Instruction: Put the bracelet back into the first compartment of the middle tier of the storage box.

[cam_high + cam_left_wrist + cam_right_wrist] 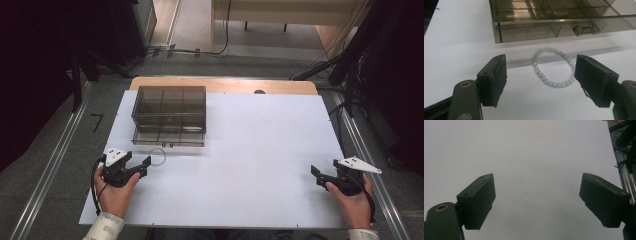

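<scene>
table (260, 150): covered by a white sheet, wood edge showing at the far side. floor around it is grey, with dark stands and cables at the far corners.

box (169, 115): smoky clear plastic organiser, divided into compartments, standing on the far left part of the sheet. its bottom drawer (549, 27) is pulled out toward the person; the divided cells in it look bare as far as the tint allows. a small clear handle (585, 28) sits on the drawer front.

bracelet (554, 67): a ring of pale, whitish beads lying flat on the sheet, just in front of the drawer and apart from it. in the high view it reads as a faint loop (159, 154) beside the left tool.

left gripper (540, 80): held in the left hand (115, 192) at the near left of the table, pointed at the box. jaws stand wide apart, nothing between the pads. in the left gripper view the bracelet lies ahead of the jaws and nearer the right one, not touched by either.

right gripper (537, 202): held in the right hand (356, 200) at the near right edge, well apart from box and bracelet. jaws wide apart, over bare white sheet, gripping nothing.
</scene>
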`<state>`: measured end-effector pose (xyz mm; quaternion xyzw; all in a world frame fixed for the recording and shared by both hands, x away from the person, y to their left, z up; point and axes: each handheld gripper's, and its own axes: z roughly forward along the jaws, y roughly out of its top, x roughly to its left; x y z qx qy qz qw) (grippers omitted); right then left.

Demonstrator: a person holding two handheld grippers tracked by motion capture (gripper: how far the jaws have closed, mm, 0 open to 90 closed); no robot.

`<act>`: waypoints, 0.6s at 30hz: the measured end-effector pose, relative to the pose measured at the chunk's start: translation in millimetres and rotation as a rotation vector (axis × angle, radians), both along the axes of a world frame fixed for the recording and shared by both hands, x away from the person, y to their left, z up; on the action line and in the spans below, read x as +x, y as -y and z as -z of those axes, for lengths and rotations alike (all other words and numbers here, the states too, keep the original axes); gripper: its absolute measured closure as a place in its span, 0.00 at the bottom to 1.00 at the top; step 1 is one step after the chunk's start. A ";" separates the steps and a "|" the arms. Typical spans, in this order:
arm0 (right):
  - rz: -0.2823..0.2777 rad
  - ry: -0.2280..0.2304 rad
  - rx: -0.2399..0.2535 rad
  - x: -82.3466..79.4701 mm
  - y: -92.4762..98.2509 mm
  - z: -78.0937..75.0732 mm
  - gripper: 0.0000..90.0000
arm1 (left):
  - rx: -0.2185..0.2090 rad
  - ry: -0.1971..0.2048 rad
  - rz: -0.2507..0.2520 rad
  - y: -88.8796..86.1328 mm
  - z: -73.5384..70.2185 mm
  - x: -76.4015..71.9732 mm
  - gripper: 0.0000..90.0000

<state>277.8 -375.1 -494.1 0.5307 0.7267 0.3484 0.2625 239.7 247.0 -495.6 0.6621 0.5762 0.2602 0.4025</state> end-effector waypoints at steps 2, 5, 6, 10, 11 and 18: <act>-0.003 0.000 -0.004 0.2 0.0 0.2 0.13 | 0.002 -0.002 0.004 0.9 0.3 0.2 0.29; 0.000 -0.002 -0.001 -0.1 -0.4 0.0 0.13 | 0.005 -0.005 0.010 2.0 0.7 0.5 0.29; 0.000 -0.002 -0.001 -0.1 -0.4 0.0 0.13 | 0.008 -0.006 0.011 2.2 0.8 0.6 0.29; -0.002 -0.005 -0.004 0.1 -0.9 0.4 0.13 | 0.014 -0.009 0.020 4.7 1.5 1.2 0.30; -0.002 -0.005 -0.004 0.1 -0.9 0.4 0.13 | 0.017 -0.008 0.025 5.2 1.6 1.4 0.30; -0.002 -0.004 -0.013 0.4 -1.3 0.6 0.13 | 0.032 -0.018 0.040 8.8 3.5 3.2 0.33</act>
